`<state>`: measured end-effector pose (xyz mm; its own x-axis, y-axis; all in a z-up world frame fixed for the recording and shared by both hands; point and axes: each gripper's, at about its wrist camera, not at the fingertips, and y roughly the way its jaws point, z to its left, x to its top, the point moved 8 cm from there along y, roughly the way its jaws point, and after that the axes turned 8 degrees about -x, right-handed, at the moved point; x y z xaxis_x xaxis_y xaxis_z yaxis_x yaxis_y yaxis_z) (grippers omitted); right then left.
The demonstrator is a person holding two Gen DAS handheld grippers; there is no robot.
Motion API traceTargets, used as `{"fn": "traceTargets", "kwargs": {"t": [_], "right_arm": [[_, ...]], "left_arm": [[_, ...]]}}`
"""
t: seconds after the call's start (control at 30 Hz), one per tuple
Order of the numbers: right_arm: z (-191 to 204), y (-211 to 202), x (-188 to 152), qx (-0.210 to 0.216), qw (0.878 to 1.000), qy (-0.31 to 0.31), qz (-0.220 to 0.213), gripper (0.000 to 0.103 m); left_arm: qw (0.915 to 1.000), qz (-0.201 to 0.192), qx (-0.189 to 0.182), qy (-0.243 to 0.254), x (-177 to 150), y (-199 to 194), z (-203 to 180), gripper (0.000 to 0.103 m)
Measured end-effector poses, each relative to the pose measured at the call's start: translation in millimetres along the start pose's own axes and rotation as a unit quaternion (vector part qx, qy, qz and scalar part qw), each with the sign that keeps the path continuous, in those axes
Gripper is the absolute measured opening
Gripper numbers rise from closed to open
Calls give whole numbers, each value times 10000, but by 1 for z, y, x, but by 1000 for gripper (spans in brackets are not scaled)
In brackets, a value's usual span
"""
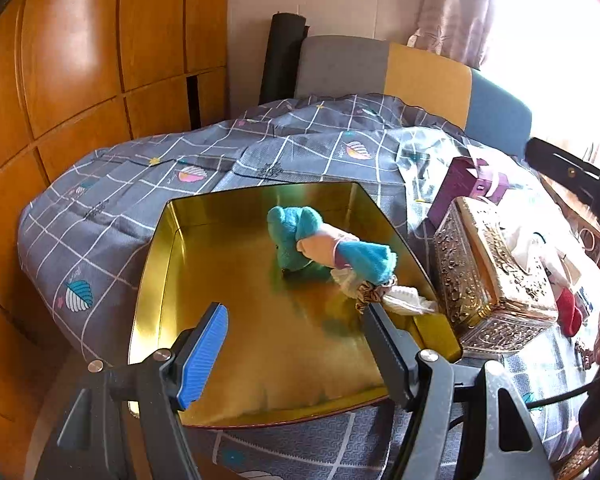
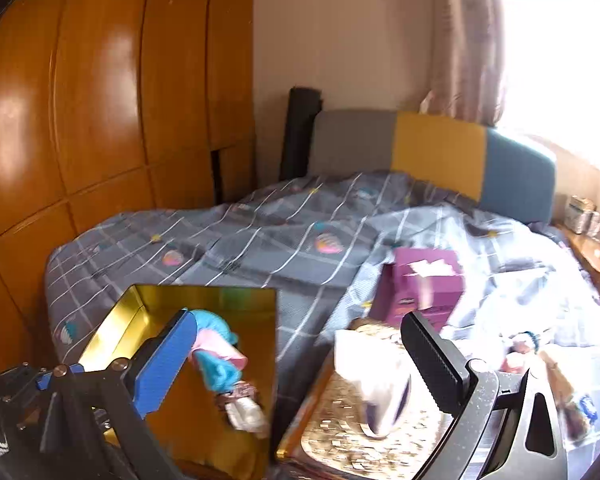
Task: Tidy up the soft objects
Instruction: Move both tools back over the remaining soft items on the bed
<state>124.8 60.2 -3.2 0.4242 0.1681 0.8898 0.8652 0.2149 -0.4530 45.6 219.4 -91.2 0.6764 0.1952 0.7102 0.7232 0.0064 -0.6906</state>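
The teal plush doll (image 1: 324, 246) is lying inside the gold tin tray (image 1: 172, 240) on the bed. The left gripper (image 1: 296, 344) is hovering with jaws open and empty; the right gripper (image 2: 300, 364) is likewise gaping. Best to settle the doll's legs fully inside the rim.

beside my ornate gold metal tissue box (image 1: 496, 268) sits a purple cardboard box (image 1: 466, 188); behind it, a grey checked bedspread (image 1: 204, 160).

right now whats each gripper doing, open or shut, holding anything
Left gripper: open, holding nothing, over the gold tin with the teal plush toy inside.
Right gripper: open, holding nothing, above the ornate tissue box.
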Motion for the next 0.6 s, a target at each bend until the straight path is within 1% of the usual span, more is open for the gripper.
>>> {"fn": "traceTargets", "kwargs": {"t": [0.1,0.33,0.6], "right_arm": [[-22,-8,-2,-173,9998,117,-57,103],[-84,-8,-19,-613,9967,469,263,103],[-159,-12,-42,-1104,9886,821,617,103]], "left_arm": [[9999,-56,22,120,3,-3,-6,71],[9994,-117,-16,339,7,-7,-19,71],[9981,-83,-44,611,7,-7,-38,71]]}}
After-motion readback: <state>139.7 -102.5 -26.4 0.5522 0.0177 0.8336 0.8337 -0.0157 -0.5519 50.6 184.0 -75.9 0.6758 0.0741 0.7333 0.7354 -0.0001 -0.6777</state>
